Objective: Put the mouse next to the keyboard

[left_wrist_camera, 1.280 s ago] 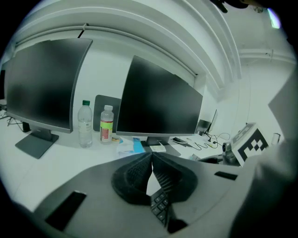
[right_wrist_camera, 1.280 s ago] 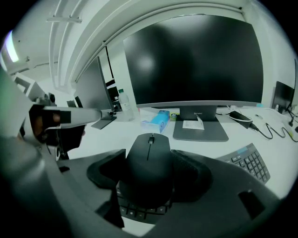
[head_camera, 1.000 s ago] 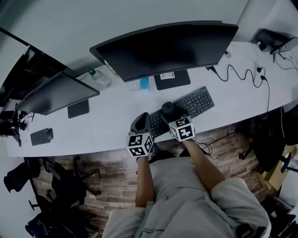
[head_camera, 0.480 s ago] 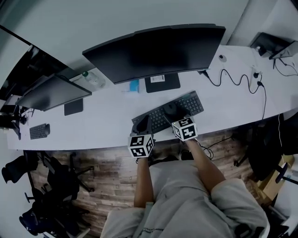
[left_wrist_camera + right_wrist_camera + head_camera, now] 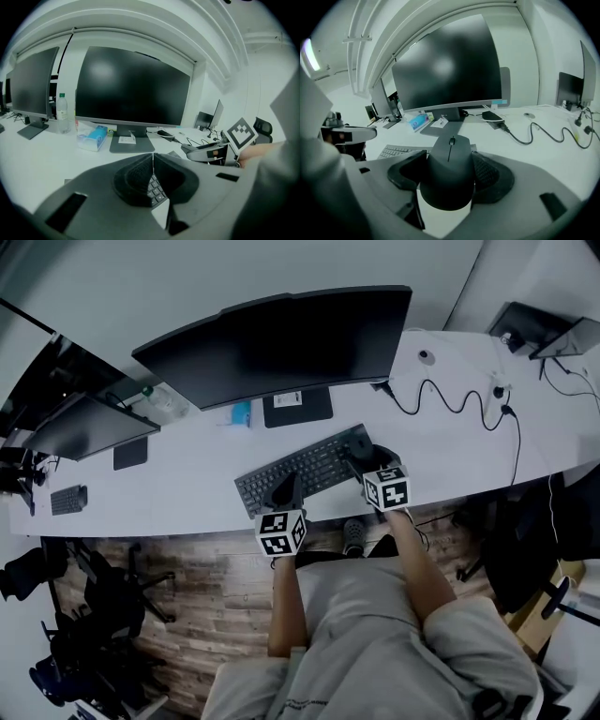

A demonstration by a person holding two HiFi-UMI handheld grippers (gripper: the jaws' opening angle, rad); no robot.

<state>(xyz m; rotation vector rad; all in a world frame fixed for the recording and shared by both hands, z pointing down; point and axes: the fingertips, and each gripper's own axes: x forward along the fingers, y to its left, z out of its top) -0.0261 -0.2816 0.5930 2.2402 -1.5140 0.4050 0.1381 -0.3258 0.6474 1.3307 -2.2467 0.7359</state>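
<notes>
The dark grey mouse [image 5: 450, 164] sits between the pads of my right gripper [image 5: 451, 176], which is shut on its sides. In the head view the mouse [image 5: 382, 455] and the right gripper [image 5: 376, 465] are just past the right end of the black keyboard [image 5: 298, 471] on the white desk [image 5: 187, 488]. Whether the mouse rests on the desk I cannot tell. My left gripper [image 5: 286, 487] is shut and empty over the keyboard's front edge. In its own view the pads meet [image 5: 152, 172], with keys [image 5: 155, 189] showing below.
A large curved monitor [image 5: 272, 338] stands behind the keyboard on its flat foot [image 5: 297, 404]. A blue tissue pack [image 5: 240, 412] and a water bottle [image 5: 156, 400] are at back left. A black cable [image 5: 448, 397] snakes over the desk to the right. The desk's front edge [image 5: 328, 514] is close.
My right gripper has carried the mouse from over the keyboard's middle to past its right end. The left gripper stayed shut near the keyboard's front edge. The head view shifted right.
</notes>
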